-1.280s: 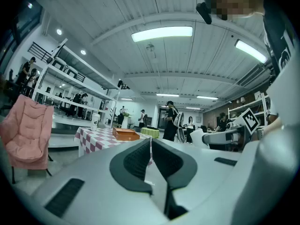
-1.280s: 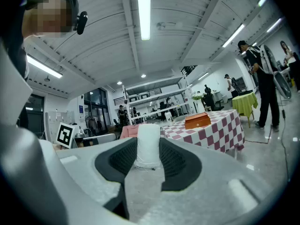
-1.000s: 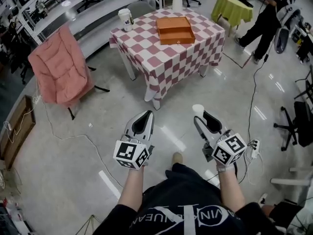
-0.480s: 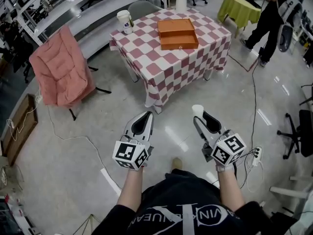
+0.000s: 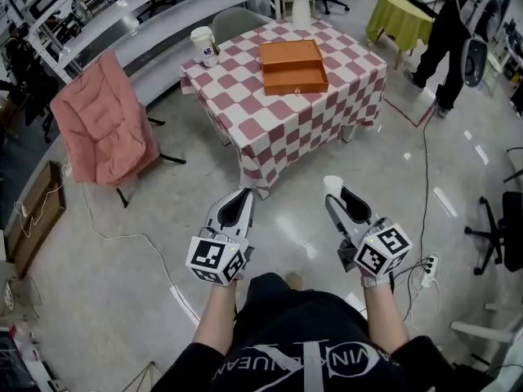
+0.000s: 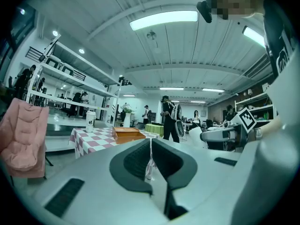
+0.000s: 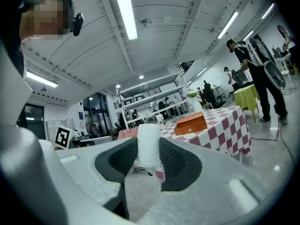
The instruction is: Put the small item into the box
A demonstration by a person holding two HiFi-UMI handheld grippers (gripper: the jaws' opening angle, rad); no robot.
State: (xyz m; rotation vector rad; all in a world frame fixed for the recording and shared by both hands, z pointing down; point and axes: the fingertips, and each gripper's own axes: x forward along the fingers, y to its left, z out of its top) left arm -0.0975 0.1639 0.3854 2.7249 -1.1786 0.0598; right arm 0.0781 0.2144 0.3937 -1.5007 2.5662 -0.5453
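An orange box lies open on the checkered table, well ahead of me; it also shows as the orange box and the orange box. My right gripper is shut on a small white cylinder, whose top pokes out as a white cylinder between the jaws. My left gripper is shut with nothing in it, jaws pressed together. Both grippers hang over the floor, short of the table.
A paper cup and a white vase stand on the table. A pink chair sits left, cables run across the floor, a person stands by a green table, and an office chair is at right.
The table and box have drifted slightly nearer and leftward in the head view as I walk. Both grippers hold the same pose, the right one still clamping the white cylinder.
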